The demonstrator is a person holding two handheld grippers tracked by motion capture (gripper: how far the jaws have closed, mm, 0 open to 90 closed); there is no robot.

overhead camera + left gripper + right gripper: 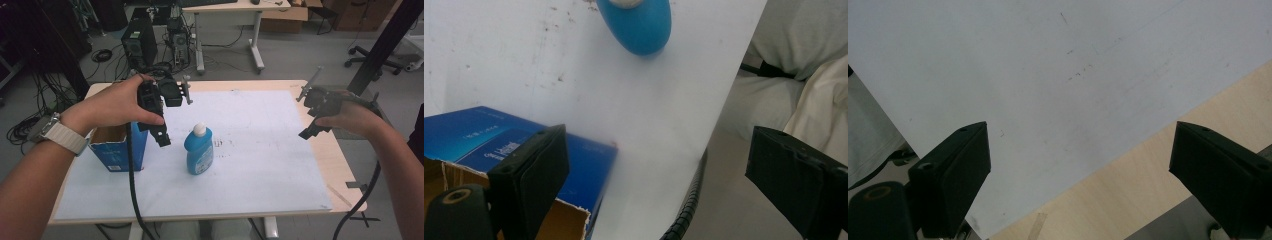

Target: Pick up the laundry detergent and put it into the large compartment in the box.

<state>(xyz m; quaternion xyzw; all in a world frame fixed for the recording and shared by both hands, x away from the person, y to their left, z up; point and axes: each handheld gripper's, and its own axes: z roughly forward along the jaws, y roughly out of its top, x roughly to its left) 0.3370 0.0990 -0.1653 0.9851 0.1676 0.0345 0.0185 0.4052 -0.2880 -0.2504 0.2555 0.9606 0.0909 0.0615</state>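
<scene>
Upright, blue bottle [199, 150], white cap.

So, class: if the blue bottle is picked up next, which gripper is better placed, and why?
Probably the left gripper: it hangs open just beside the blue bottle, next to the open blue box. The right gripper, also open, is off at the table's far edge.

Obstacles on the worktop [310, 150]: blue bottle [199, 150], upright near the middle; open blue box [117, 146], left of the bottle, at the worktop's left edge. Narrow gap between bottle and box. Right of the bottle: bare white sheet [270, 145], open passage.
</scene>
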